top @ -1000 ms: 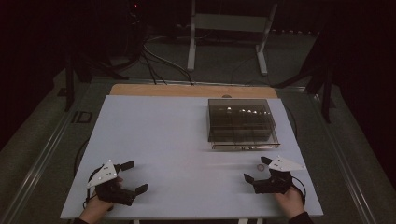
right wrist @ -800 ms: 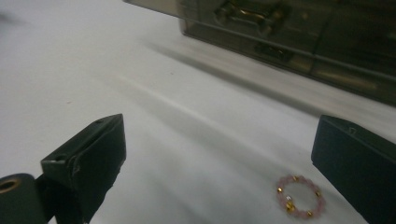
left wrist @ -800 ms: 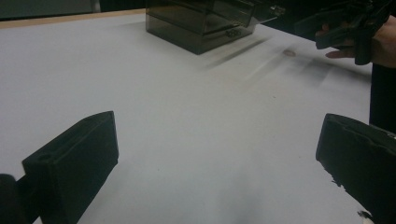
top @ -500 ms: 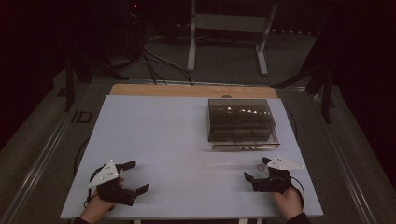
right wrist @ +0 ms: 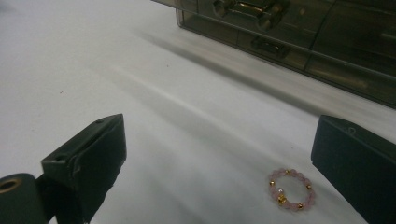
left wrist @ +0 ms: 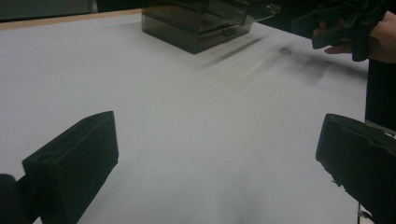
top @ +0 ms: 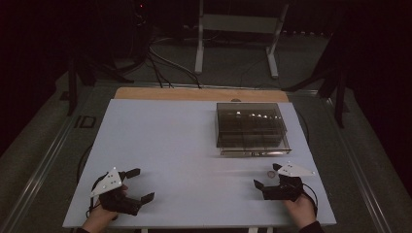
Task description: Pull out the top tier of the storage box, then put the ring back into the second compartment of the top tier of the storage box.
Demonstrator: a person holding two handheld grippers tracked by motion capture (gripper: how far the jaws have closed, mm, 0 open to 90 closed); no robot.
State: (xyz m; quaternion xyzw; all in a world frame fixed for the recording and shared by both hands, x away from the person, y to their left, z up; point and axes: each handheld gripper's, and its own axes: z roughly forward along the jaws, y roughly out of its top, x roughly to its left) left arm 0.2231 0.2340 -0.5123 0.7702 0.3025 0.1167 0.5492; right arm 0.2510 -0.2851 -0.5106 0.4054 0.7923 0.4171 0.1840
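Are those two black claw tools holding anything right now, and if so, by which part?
Nothing is held. Both the left gripper and the right gripper have their jaws open over the table. A small pink bead ring lies loose between the right jaws, untouched.

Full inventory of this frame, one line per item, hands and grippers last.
Bead ring: 1, pink beads with gold ones, flat on the table between the right gripper's jaws, untouched.
Box: 1, smoky clear plastic with drawers and a latch, far right part of the table.
Table: 1, white top, wooden strip along the far edge.
Stand: 1, pale metal, on the floor beyond the table.
Cables: several, dark, on the floor at the back.
Left gripper: 1, black, open, near left corner.
Right gripper: 1, black, open, near right edge.
Hands: 2, holding the grippers.
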